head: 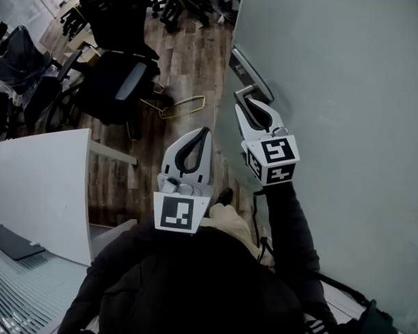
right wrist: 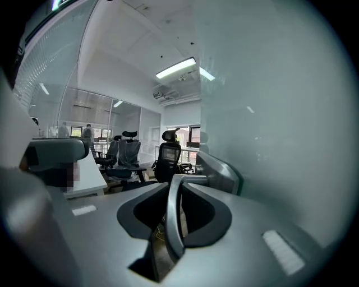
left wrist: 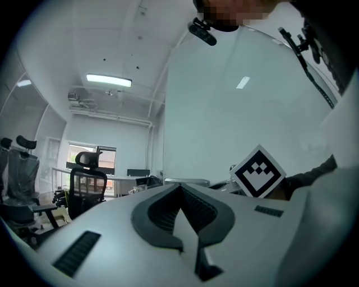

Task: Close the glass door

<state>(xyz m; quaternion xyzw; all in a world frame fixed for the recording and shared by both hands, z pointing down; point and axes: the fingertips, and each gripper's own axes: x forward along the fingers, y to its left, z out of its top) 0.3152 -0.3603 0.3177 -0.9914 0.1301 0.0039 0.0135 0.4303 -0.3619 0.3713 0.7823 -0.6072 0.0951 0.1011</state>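
Note:
The frosted glass door [head: 348, 99] fills the right of the head view. Its metal lever handle [head: 248, 74] sticks out near the door's edge. My right gripper [head: 251, 97] is shut on the lever's end. In the right gripper view the lever handle [right wrist: 170, 216] runs as a grey bar between the jaws of the right gripper [right wrist: 178, 179], next to the door [right wrist: 280, 112]. My left gripper [head: 206, 133] hangs shut and empty a little left of the door, over the floor. The left gripper [left wrist: 180, 186] has its jaws pressed together, with the door [left wrist: 224, 112] behind.
Black office chairs [head: 120, 77] stand on the wooden floor to the left. A white desk panel [head: 44, 184] is at the near left. A yellow wire frame [head: 184, 107] lies on the floor beside the chairs. The person's shoe [head: 224, 195] shows below the grippers.

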